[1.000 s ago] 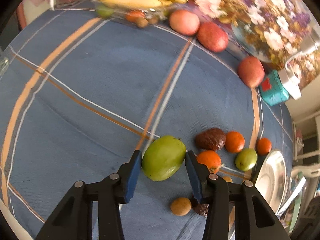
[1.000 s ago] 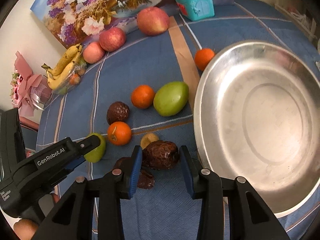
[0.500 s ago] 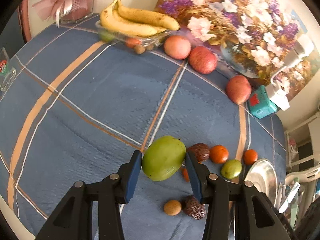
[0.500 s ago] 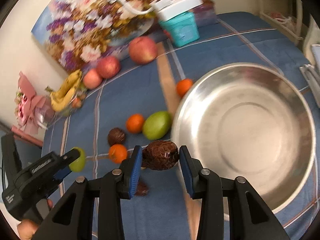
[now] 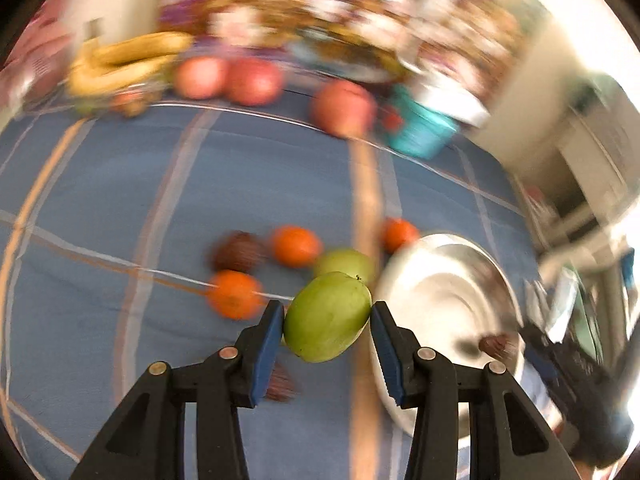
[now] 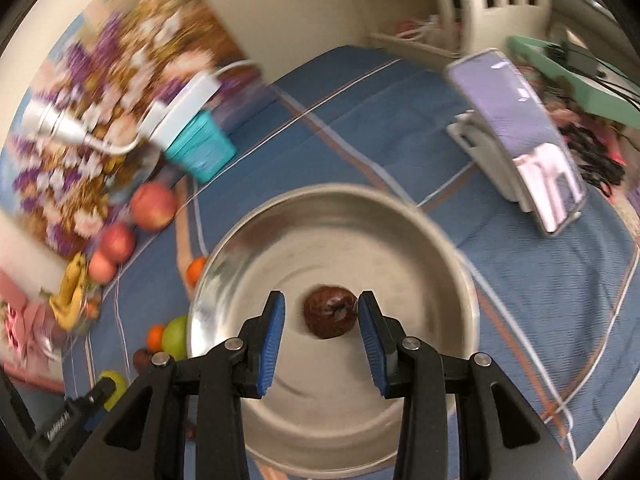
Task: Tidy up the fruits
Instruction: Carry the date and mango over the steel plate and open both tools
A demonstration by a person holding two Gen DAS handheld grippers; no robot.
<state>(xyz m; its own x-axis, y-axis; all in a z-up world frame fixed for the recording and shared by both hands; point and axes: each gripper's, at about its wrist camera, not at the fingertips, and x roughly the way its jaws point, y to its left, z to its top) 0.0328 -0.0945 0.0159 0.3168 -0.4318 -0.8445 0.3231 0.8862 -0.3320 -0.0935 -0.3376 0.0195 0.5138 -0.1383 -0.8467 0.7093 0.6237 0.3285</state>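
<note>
Left wrist view: left gripper (image 5: 327, 316) clamped on green mango (image 5: 327, 316), carried beside steel bowl (image 5: 448, 280); tangerines (image 5: 296, 246) remain on blue striped cloth (image 5: 260, 184).
Right wrist view: right gripper (image 6: 322, 316) spread apart above wrinkled passion fruit (image 6: 330, 317), apparently in the bowl (blurred); phone stand (image 6: 520, 152) behind.

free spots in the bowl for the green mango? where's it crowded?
The steel bowl holds only the brown wrinkled fruit, just below its centre between the open right gripper fingers. The far half and right side of the floor look bare. Crowded: the cloth left of the bowl, with oranges and a second green fruit. The left gripper holds the green mango.
</note>
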